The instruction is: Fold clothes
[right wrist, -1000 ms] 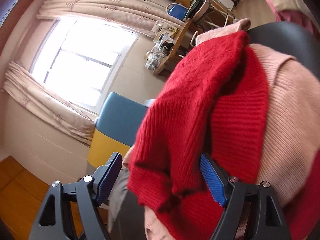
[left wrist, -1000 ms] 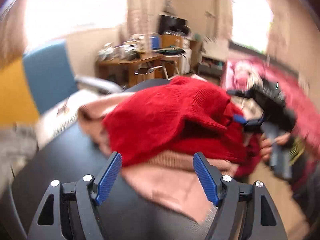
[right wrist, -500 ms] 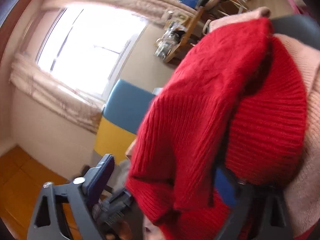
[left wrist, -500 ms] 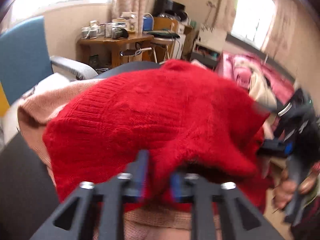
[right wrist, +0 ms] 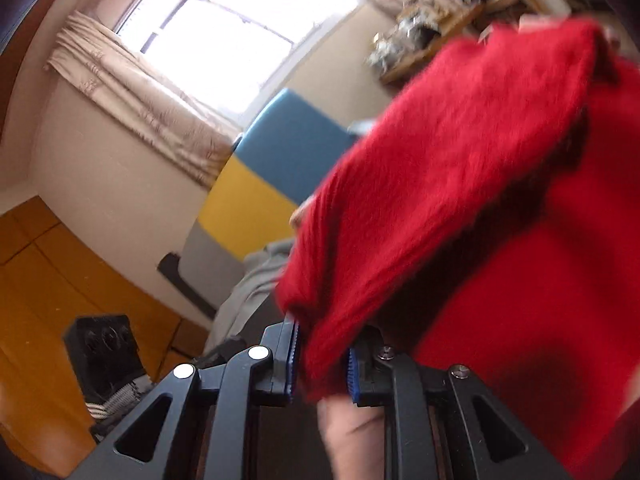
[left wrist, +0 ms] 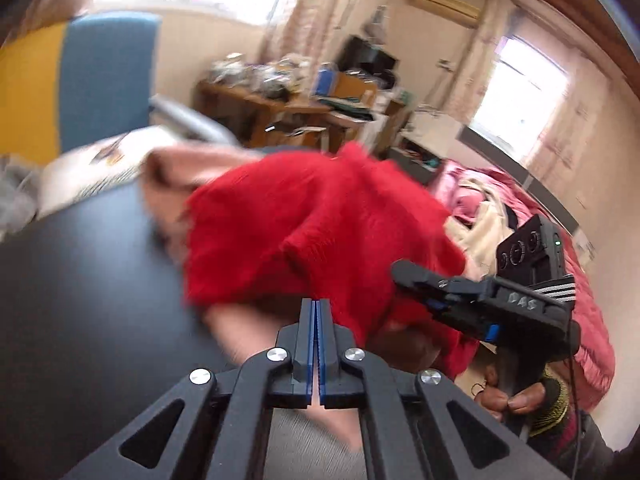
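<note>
Heaped on the tabletop (left wrist: 80, 280), sweater (left wrist: 304, 216) over a second garment (left wrist: 248, 328). Just before the heap, left tool (left wrist: 318, 312); to its right, right tool (left wrist: 416, 280). Behind the tabletop, chair (left wrist: 108, 76) left, cluttered desk (left wrist: 264, 100) farther back, bed (left wrist: 568, 280) right.

Red sweater (left wrist: 320, 220) over a seemingly plain pink garment (left wrist: 168, 168); black tabletop (left wrist: 80, 300); blue-and-yellow chair (right wrist: 272, 168).

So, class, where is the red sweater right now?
The red sweater is bunched on the dark table, on top of a pink garment. In the right wrist view its edge sits clamped in the right gripper.
</note>
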The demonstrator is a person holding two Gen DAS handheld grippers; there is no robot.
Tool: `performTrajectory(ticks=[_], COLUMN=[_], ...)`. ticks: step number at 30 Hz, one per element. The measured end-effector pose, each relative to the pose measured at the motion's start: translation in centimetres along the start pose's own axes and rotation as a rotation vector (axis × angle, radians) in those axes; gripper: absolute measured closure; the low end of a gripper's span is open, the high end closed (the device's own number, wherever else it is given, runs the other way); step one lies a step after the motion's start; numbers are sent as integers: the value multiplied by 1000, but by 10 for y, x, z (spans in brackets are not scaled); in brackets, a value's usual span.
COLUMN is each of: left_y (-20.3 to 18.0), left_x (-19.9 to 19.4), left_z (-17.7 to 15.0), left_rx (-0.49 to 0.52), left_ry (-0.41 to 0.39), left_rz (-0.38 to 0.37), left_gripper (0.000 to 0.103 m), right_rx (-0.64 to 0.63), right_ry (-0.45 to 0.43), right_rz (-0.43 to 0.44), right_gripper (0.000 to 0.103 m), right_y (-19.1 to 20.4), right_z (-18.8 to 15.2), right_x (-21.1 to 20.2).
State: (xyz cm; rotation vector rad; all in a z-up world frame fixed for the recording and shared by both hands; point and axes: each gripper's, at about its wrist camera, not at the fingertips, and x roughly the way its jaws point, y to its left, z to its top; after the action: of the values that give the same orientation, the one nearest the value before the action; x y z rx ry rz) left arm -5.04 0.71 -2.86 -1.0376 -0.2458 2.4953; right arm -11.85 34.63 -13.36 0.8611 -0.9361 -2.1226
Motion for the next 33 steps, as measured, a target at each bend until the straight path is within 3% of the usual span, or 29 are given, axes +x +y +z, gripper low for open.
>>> performTrajectory(ticks=[1,2,6,9,12,13,14,17,20,23,24,26,28,33], left_y=[6,12,35,43,45,46,47,43,34,22,19,17,20,34], left_x=[-8,-16,-40,-50,-56,-54,-50,-34,-12,21,34,57,77,114], left_z=[-13,-24,-55,-66,-74,-75,-75,-69,-45,-17,-7,10,25,47], left_rx=[-16,-33,-96,-105,-112,-118,-123,-123,-78,-79,-93,-116,-154,-291], left_ry=[9,17,37,36,42,48,52,63,48,87,107,120,104,70], left_rz=[20,35,74,72,64,58,54,61,56,-60,-97,-133,-168,-264], left_gripper=[103,103,100,92,88,88,88,87,84,75,73,72,67,61], right_rx=[-7,-23,-38,-6,24,47,69,122,178,234,239,239,241,227], right_ry=[24,55,136,82,-33,-87,-141,-265,-266,-237,-243,-260,-271,-229], right_rz=[19,29,27,-10,-86,-113,-138,-196,-223,-222,-206,-172,-133,-66], right_gripper=[97,98,95,89,56,32,27,27,27,30,32,52,63,66], right_y=[6,16,38,37,28,21,14,-9,-29,-48,-51,-56,-58,-71], right_z=[-10,-19,-50,-48,-20,-8,4,34,54,62,64,69,73,75], right_x=[5,12,27,9,-16,-26,-36,-54,-44,-28,-25,-22,-16,-5])
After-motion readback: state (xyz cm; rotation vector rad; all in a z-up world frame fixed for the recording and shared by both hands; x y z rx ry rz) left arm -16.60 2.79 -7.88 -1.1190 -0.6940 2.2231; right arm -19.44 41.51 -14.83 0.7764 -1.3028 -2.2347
